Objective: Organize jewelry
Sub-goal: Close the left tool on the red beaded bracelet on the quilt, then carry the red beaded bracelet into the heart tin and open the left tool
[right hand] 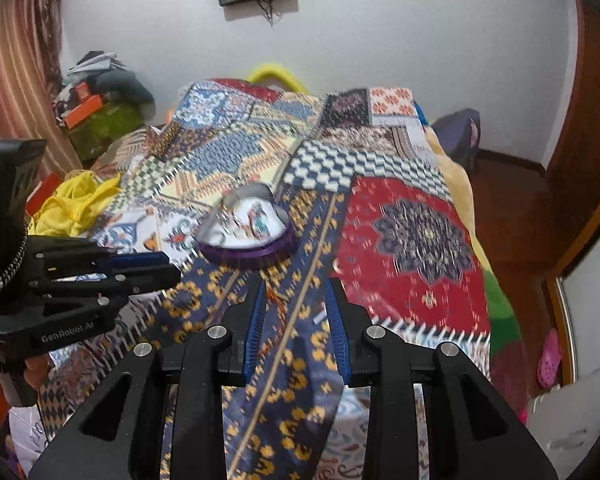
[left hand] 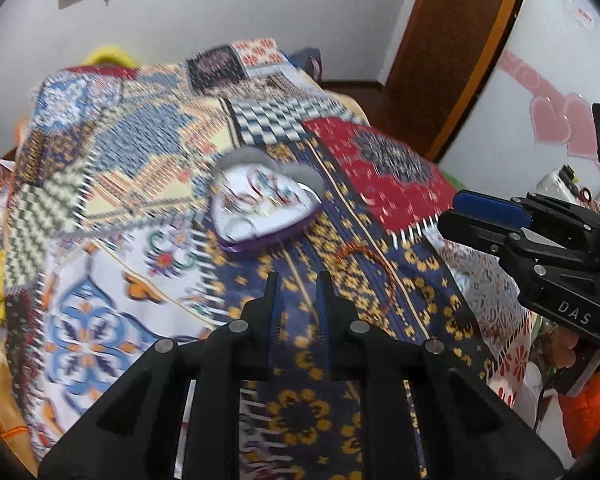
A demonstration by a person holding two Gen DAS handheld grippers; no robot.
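Observation:
A heart-shaped purple jewelry box (left hand: pixel 260 212) with a white lining holds several rings and bangles; it lies open on the patchwork bedspread (left hand: pixel 120 184). It also shows in the right wrist view (right hand: pixel 248 232). A thin red bangle (left hand: pixel 374 264) lies on the cloth just right of the box. My left gripper (left hand: pixel 298 280) is open and empty, hovering short of the box. My right gripper (right hand: pixel 296 288) is open and empty, just short of the box. A red thread-like piece (right hand: pixel 276 298) lies by its left finger.
The bed fills both views. A yellow cloth (right hand: pixel 76 204) and piled clutter (right hand: pixel 100 96) sit to the left. A wooden door frame (left hand: pixel 452 60) and a white cabinet with pink hearts (left hand: pixel 556 120) stand to the right. A pink shoe (right hand: pixel 550 356) lies on the floor.

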